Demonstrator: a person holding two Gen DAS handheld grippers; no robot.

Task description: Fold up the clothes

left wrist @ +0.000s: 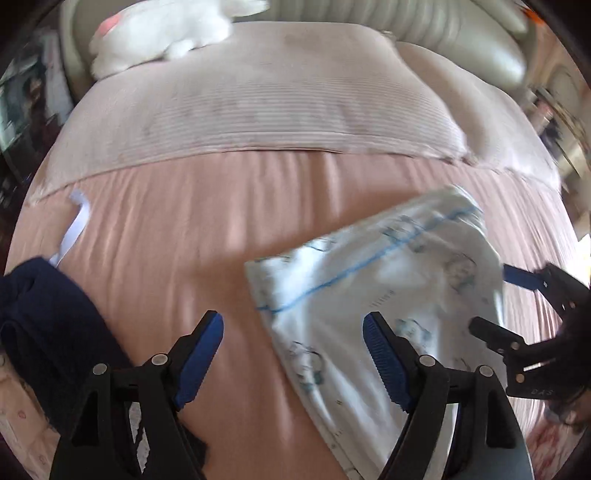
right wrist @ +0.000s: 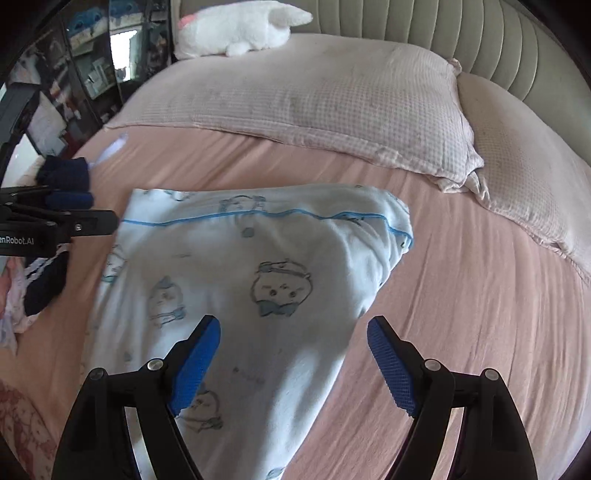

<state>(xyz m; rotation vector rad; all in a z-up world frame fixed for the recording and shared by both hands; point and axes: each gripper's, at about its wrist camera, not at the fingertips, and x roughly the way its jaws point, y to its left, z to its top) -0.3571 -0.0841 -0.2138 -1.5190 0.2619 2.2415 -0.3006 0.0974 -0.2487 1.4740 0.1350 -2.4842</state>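
Right, sweeping across from the left side of the bed: a dark navy garment (left wrist: 44, 332) sits bunched at the edge of the pink sheet (left wrist: 177, 236), seemingly parked aside so the middle stays free for folding, with a pale strip of fabric (left wrist: 75, 221) lying just beyond it. Next comes the left gripper (left wrist: 293, 358), jaws spread wide and nothing between them; it hangs over bare sheet, its right-hand pad over the edge of the light blue printed garment (right wrist: 258, 280), with no grip on it. That garment is the piece in play, I'd say. It lies in the centre of the bed with its blue-piped edge running across the far side and narrowing toward the near side, which reads as a fold partly made and laid down to settle. Moving on, the right gripper (right wrist: 293, 362) hovers above the garment's narrow near end, jaws equally wide, blue pads clear of the cloth, clutching nothing. Both claws look poised to pick a fresh edge. Farther back, two waffle-textured pillows (right wrist: 332, 96) rest against the padded headboard (right wrist: 406, 22), and a white plush toy (right wrist: 240, 29) sits at the back left, well apart from the work.
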